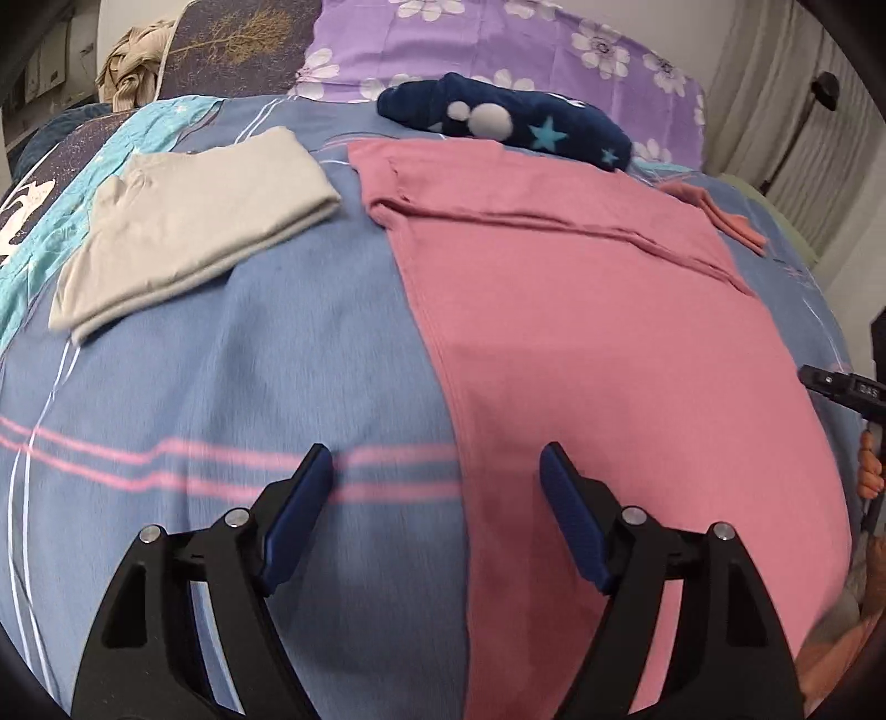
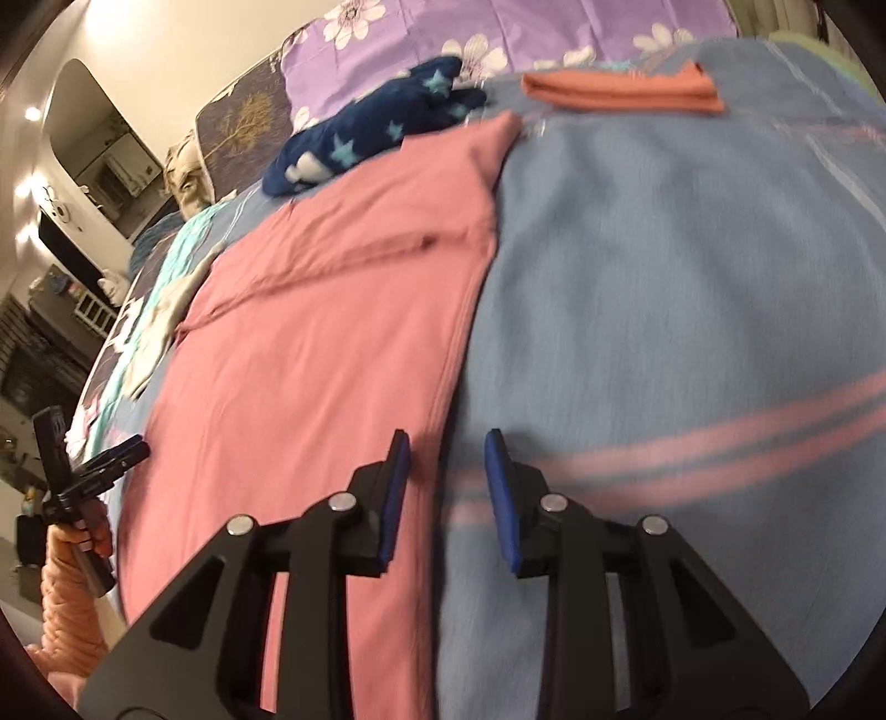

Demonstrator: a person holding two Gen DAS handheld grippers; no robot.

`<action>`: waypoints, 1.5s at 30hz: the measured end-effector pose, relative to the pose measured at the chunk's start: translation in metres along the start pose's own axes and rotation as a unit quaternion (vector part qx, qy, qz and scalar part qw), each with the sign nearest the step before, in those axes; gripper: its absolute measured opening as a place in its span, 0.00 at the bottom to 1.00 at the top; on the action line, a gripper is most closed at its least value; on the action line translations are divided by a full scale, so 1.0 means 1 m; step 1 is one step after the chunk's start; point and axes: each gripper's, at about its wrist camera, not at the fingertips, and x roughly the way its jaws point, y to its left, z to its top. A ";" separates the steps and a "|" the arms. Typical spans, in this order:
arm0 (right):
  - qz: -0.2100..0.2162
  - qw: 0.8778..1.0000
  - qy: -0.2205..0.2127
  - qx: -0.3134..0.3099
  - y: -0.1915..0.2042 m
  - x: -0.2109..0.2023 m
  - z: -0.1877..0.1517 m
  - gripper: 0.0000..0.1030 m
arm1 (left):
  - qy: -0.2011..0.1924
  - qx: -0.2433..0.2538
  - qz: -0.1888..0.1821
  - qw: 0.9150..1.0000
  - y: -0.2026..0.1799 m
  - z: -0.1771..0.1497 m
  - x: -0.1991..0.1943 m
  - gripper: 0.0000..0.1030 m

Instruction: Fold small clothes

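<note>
A pink garment point(image 1: 581, 310) lies flat on the blue bedsheet point(image 1: 266, 354), partly folded lengthwise; it also shows in the right wrist view point(image 2: 332, 310). My left gripper point(image 1: 437, 465) is open and empty, just above the garment's left edge near its bottom end. My right gripper point(image 2: 447, 443) is open and empty, straddling the garment's right edge. The right gripper's tip point(image 1: 830, 382) shows at the right edge of the left wrist view; the left gripper point(image 2: 111, 459) shows at the left of the right wrist view.
A folded beige garment point(image 1: 199, 221) lies left of the pink one. A folded orange garment point(image 2: 620, 91) lies far right. A navy star-patterned plush item point(image 1: 515, 116) sits by the purple floral pillow point(image 1: 498, 44). The sheet point(image 2: 664, 277) spreads to the right.
</note>
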 end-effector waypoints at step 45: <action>0.126 0.992 0.028 0.010 0.014 -0.063 -0.128 0.48 | 0.010 -0.014 -0.140 0.990 -0.001 -0.116 -0.077 0.10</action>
